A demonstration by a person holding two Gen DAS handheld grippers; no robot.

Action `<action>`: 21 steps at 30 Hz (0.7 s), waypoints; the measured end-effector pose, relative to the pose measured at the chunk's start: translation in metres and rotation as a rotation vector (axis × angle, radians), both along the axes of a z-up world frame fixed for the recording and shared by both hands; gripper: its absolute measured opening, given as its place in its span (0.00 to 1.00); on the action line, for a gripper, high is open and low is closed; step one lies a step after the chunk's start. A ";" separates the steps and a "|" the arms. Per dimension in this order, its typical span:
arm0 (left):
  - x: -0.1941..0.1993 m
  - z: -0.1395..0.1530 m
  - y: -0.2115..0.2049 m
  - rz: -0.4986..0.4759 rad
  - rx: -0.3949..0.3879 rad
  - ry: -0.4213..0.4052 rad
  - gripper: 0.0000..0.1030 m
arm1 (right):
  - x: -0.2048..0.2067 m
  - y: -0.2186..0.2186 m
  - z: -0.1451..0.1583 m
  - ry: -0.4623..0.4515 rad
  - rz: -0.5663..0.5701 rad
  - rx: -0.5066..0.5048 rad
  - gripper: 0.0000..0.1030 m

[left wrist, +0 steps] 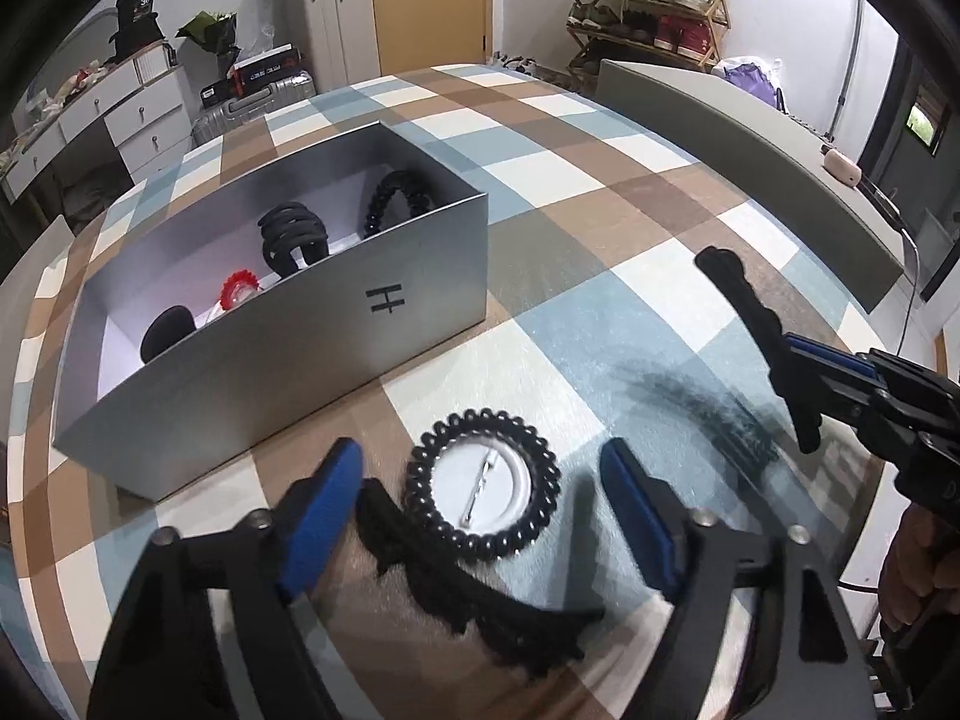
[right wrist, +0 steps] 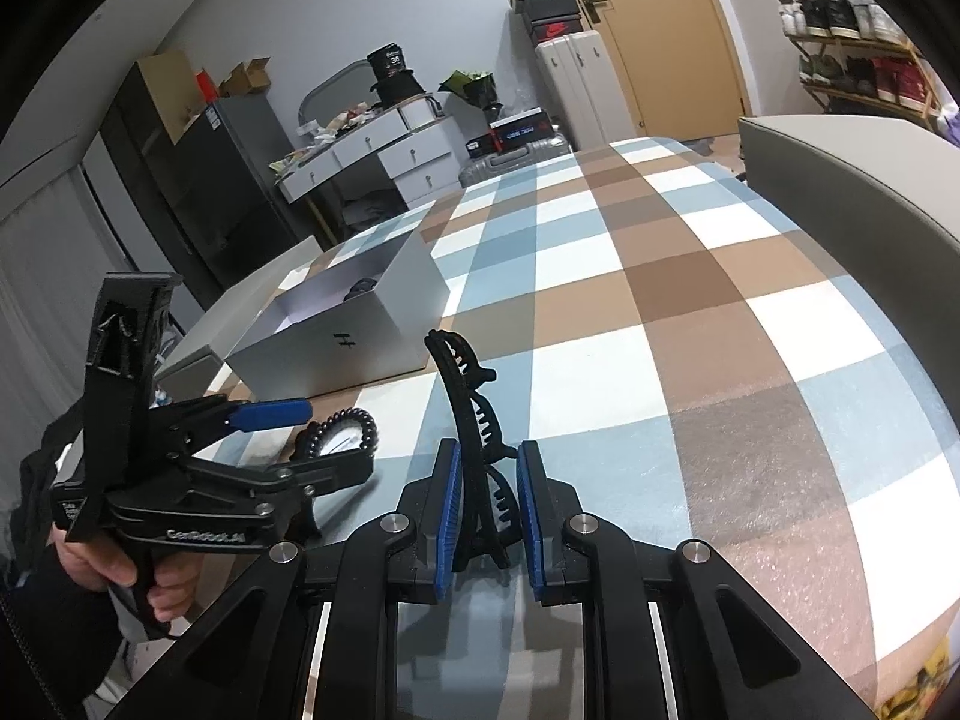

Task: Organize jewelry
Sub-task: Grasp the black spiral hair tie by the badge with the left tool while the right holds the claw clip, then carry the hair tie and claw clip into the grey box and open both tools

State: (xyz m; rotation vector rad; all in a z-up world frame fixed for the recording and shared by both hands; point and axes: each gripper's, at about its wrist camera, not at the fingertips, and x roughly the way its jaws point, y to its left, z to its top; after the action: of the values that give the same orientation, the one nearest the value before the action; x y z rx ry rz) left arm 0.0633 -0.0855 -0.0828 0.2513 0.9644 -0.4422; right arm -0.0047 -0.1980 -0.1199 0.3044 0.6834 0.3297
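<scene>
A black spiral hair tie (left wrist: 420, 468) rings a white round pin badge (left wrist: 480, 489) on the checked tablecloth. It lies between the blue fingers of my left gripper (left wrist: 480, 510), which stand apart from it, open. A black lacy hair piece (left wrist: 474, 600) lies just below it. My right gripper (right wrist: 490, 504) is shut on a black claw hair clip (right wrist: 468, 396), held above the cloth and seen at the right in the left wrist view as clip (left wrist: 750, 330). A silver box (left wrist: 300, 330) holds a black claw clip (left wrist: 291, 237), a black beaded ring (left wrist: 396, 198) and a red piece (left wrist: 240, 291).
A grey curved panel (left wrist: 750, 138) edges the table on the right, with a small pink object (left wrist: 840, 163) on it. A grey flat lid (right wrist: 240, 306) lies beside the box. A person's hand (right wrist: 114, 570) grips the left tool's handle. Checked cloth stretches beyond the box.
</scene>
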 end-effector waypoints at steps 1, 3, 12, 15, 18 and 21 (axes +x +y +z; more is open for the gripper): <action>0.001 -0.001 -0.001 0.000 -0.001 0.001 0.69 | 0.000 -0.001 -0.001 -0.001 -0.003 0.006 0.17; 0.002 -0.002 -0.003 -0.016 -0.003 0.010 0.68 | -0.001 -0.003 -0.003 0.003 -0.001 0.014 0.17; -0.001 -0.002 -0.009 -0.058 0.030 -0.002 0.50 | -0.001 -0.004 -0.007 0.013 0.002 0.022 0.17; -0.001 -0.002 -0.010 -0.066 0.020 0.004 0.44 | -0.001 -0.004 -0.007 0.011 0.001 0.021 0.17; -0.002 -0.001 -0.013 -0.089 0.016 0.006 0.44 | 0.000 -0.004 -0.007 0.011 0.001 0.020 0.17; -0.003 0.002 -0.015 -0.089 0.024 -0.010 0.39 | -0.001 -0.004 -0.007 0.010 0.000 0.021 0.17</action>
State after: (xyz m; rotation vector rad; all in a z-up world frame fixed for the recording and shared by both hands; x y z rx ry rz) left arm 0.0604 -0.1005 -0.0808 0.3191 0.9516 -0.5105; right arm -0.0060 -0.2023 -0.1267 0.3263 0.6905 0.3352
